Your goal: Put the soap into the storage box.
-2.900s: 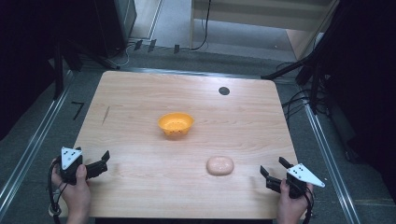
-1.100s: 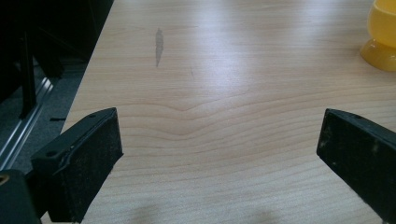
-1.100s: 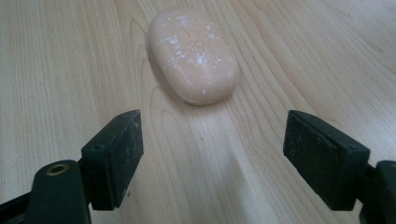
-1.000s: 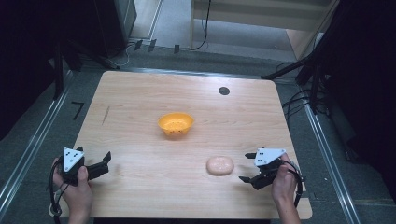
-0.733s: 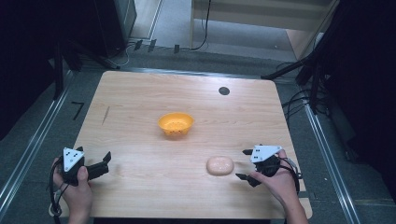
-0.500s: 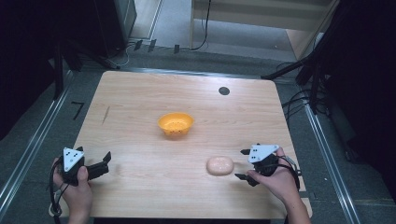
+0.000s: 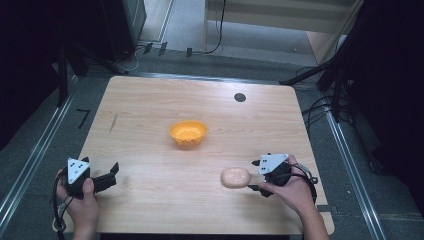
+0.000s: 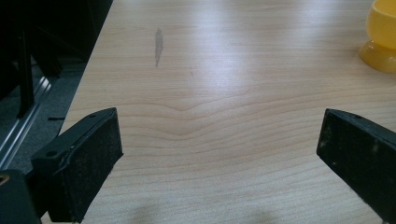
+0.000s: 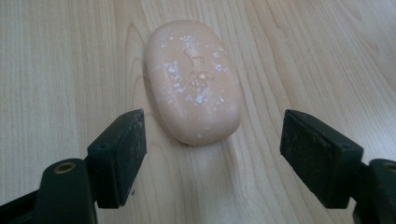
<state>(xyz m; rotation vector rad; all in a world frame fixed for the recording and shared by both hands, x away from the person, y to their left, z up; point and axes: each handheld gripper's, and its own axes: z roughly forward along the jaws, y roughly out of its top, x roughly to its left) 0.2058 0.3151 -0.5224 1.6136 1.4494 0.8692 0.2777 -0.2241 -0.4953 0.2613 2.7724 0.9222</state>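
High view: fixed above the near edge of the counter [image 7: 150,125], facing forward and down, far out. Left gripper view: low over the counter, facing the orange bowl [image 8: 380,37], also mid-counter in the high view [image 7: 188,133]. Right gripper view: very close, facing the soap bar [image 9: 192,79], which lies near-right of the bowl in the high view [image 7: 235,177].

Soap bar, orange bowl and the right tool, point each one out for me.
soap bar [image 9: 194,81], right gripper view, middle of its top face.
orange bowl [image 7: 188,133], high view, its inside.
right tool [image 7: 253,175], high view, midway between its fingertips.
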